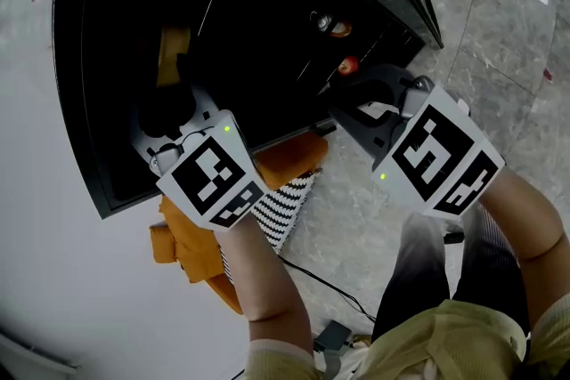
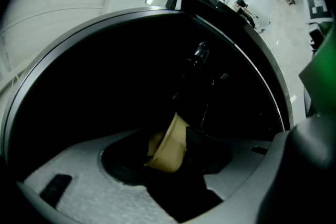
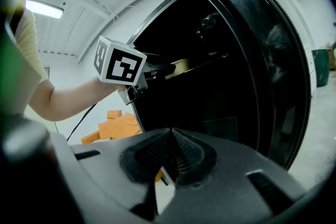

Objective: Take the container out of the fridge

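A black fridge (image 1: 98,102) stands open, dark inside. On a shelf in it sits a tan container (image 1: 173,47). My left gripper (image 1: 166,107) reaches into the fridge just below it. In the left gripper view, the left gripper (image 2: 169,161) stands open with the tan container (image 2: 168,145) between its jaws; I cannot tell if a pad touches it. The right gripper view shows the left gripper (image 3: 169,67) at the container (image 3: 180,65). My right gripper (image 1: 358,99) hovers by the fridge's lower right corner; the right gripper (image 3: 170,157) is shut on nothing.
A dark bottle (image 1: 325,20) and a small red thing (image 1: 348,65) sit at the fridge's right side. Orange fabric (image 1: 289,158) and a black-and-white striped cloth (image 1: 283,207) lie on the marble floor (image 1: 499,40) below the fridge. A black cable (image 1: 331,287) runs past my legs.
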Available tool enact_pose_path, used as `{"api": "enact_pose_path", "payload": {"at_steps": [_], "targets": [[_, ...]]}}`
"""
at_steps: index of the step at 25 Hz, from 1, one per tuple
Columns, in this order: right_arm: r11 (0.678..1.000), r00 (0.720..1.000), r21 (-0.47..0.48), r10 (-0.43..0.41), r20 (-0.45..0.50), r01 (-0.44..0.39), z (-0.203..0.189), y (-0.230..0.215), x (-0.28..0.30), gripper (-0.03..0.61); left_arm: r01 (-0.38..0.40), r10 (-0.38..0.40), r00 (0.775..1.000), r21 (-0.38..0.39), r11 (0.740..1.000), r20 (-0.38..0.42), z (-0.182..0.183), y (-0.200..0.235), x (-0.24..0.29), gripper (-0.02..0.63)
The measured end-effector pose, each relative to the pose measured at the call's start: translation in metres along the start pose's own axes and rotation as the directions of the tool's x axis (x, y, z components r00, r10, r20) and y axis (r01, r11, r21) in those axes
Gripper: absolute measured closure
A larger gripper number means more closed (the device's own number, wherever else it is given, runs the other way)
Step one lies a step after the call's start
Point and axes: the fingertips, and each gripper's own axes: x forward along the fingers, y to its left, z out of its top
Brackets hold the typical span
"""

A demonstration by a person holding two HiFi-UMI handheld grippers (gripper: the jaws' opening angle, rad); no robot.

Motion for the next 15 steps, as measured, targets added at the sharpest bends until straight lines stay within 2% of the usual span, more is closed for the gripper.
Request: {"api": "enact_pose_path", "payload": {"at_steps": [4, 8, 15], "targets": [[1.000, 1.000, 0.008, 0.010, -0.002, -0.010, -0.002, 0.002, 0.000, 0.548, 0.053, -0.051, 0.999, 0.094, 0.994, -0.018, 0.006, -0.005, 0.007, 0.405], [1.000, 1.000, 0.002, 0.017, 0.003, -0.017, 0.000, 0.003, -0.001, 0.548, 0.125, -0.121, 0.992, 0.123, 0.984, -0.044, 0.006, -0.014, 0.013, 0.405], [1.000, 1.000, -0.030, 0.004, -0.004, -0.004, -0.005, 0.004, 0.001, 0.548, 0.144, -0.141, 0.989, 0.147, 0.978, -0.036, 0.003, -0.008, 0.019, 0.405]]}}
